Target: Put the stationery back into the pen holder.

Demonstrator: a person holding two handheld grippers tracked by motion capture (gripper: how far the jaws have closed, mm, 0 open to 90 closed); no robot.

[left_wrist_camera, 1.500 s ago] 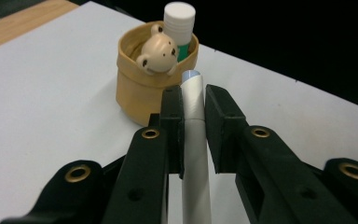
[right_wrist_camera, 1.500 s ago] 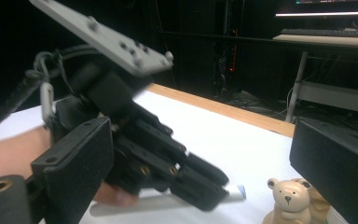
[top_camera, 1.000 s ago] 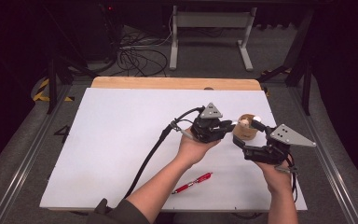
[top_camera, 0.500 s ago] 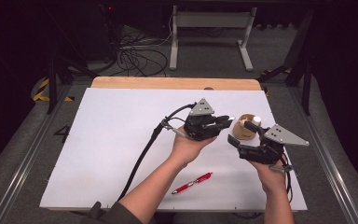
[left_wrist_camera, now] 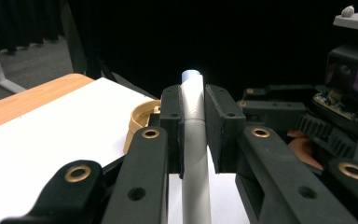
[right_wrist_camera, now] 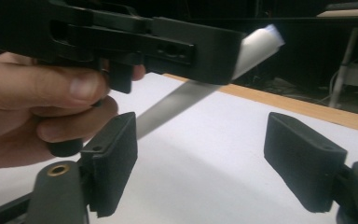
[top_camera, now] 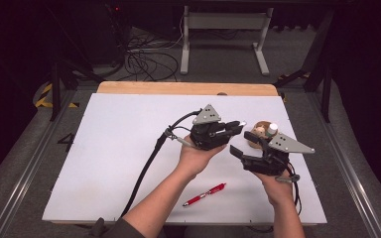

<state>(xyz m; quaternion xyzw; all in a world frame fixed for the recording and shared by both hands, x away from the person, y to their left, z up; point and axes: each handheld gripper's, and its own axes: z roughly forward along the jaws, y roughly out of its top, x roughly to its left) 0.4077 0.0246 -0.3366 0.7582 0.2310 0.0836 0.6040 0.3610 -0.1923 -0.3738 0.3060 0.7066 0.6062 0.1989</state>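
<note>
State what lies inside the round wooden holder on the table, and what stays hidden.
In the high view, the round wooden holder contains a white-tipped marker and another pale item. The right tool covers its near edge; its floor cannot be seen.

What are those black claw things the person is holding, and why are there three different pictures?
Those are grippers, a bit like big tongs with two black jaws. A person holds one in each hand at a white table.

One picture comes from a camera high above, looking down. The other two come from small cameras riding on each gripper, looking along its jaws.

The left gripper is pinched shut on a pale grey pen. You can see the pen squeezed between its jaws in the left gripper view.

The right gripper is open, and its jaws have just been closing a little. Nothing is pressed between them yet; the grey pen is just ahead of them.

On the table lie a red pen and a small round wooden holder with something pale in it.
</note>
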